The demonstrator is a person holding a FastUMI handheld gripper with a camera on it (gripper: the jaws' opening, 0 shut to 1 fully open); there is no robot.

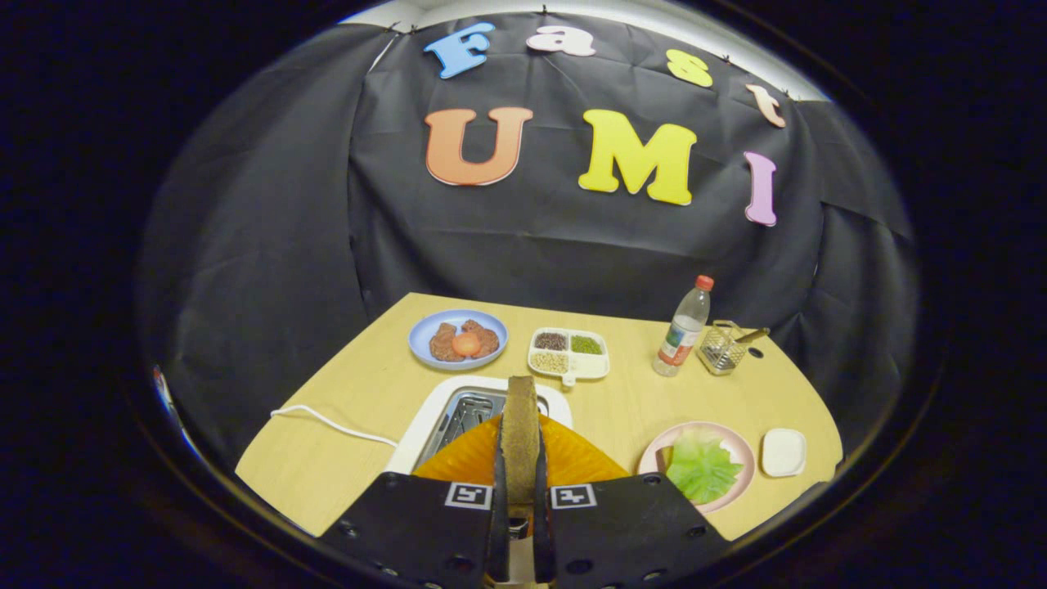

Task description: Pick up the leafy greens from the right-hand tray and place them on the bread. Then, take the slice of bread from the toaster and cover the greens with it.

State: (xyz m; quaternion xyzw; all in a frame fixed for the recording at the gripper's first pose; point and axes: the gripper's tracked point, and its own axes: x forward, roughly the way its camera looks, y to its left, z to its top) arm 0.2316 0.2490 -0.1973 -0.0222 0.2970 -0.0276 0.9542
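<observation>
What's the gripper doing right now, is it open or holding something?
Gripper: shut on the slice of bread, which stands upright between both fingers above the orange plate.

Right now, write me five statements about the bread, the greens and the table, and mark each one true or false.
1. The gripper is shut on a slice of bread held upright between its fingers. True.
2. The leafy greens lie on the pink plate. True.
3. The bottle has fallen over beside the wire basket. False: it stands upright.
4. The blue plate holds the greens. False: it holds brown pieces with an orange round slice on top.
5. A white cable runs across the table to the toaster. True.
</observation>
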